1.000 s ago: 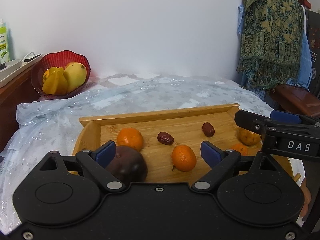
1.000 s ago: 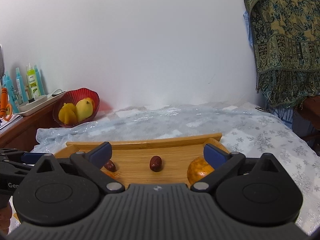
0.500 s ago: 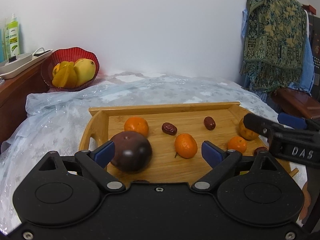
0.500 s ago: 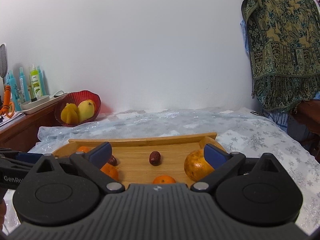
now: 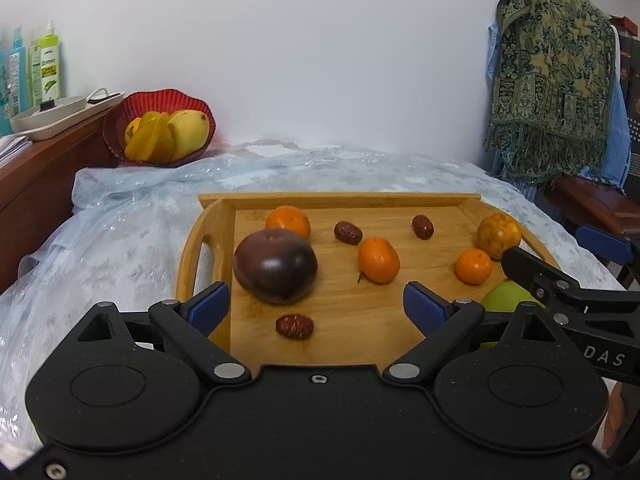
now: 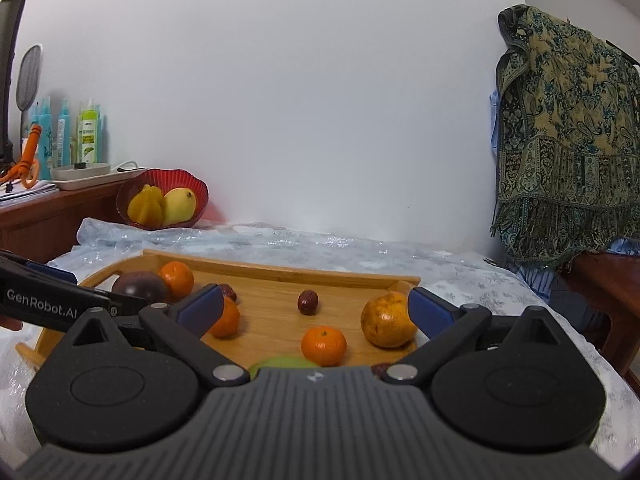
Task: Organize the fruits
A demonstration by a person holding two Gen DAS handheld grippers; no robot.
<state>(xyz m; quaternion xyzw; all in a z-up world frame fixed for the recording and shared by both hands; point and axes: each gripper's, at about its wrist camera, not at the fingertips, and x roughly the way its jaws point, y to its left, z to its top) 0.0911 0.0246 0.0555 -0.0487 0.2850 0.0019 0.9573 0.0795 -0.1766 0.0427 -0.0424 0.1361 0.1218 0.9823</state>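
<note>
Now both hand-held grippers, left (image 5: pixel 316 304) and right (image 6: pixel 316 312), gape over the fruit tray (image 5: pixel 340 200).

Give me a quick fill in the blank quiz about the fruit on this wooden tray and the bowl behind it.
1. The red bowl stands off the wooden tray, near the ____.
2. The largest fruit on the tray is ____ in colour.
3. The left claw is ____, holding nothing.

Missing words: wall; dark purple; open
</note>
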